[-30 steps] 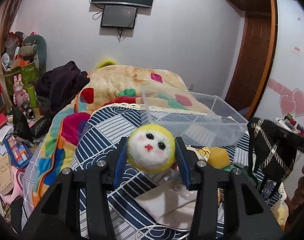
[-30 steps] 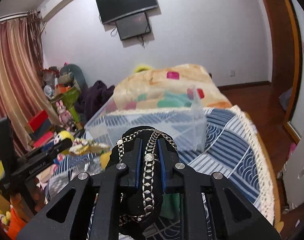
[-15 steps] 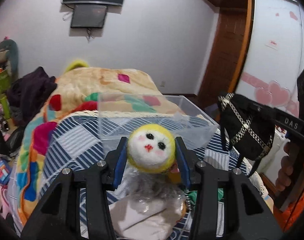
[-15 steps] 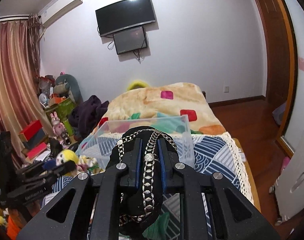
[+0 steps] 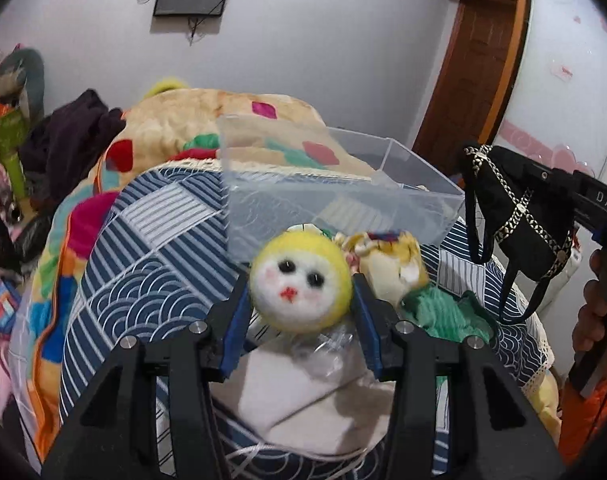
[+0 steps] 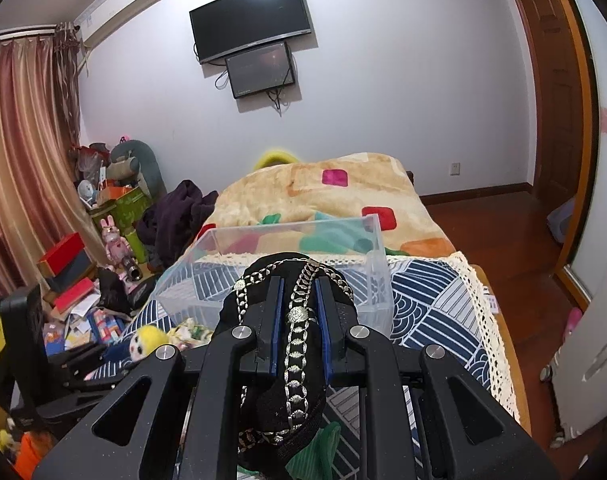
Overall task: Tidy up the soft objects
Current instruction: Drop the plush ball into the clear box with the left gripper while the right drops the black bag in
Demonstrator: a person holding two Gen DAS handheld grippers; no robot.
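Note:
My left gripper [image 5: 301, 294] is shut on a round yellow plush with a white face [image 5: 299, 282], held above the bed just before the clear plastic bin [image 5: 419, 196]. My right gripper [image 6: 297, 300] is shut on a black fabric piece with silver chain trim [image 6: 291, 344], held in front of the same bin [image 6: 377, 256]. In the left wrist view that black piece [image 5: 519, 216] hangs at the right, beside the bin. The yellow plush also shows in the right wrist view [image 6: 145, 340] at lower left. The bin looks empty.
A small yellow plush [image 5: 395, 268], green cloth [image 5: 443, 312] and a white bag [image 5: 303, 392] lie on the blue patterned bedspread [image 5: 143, 264]. A cream blanket [image 6: 323, 192] lies behind the bin. Clutter and boxes [image 6: 71, 272] fill the floor to the left.
Both grippers have kept their hold and moved toward the bin. The left view has swung right and dipped; the black piece now hangs closer beside the bin.

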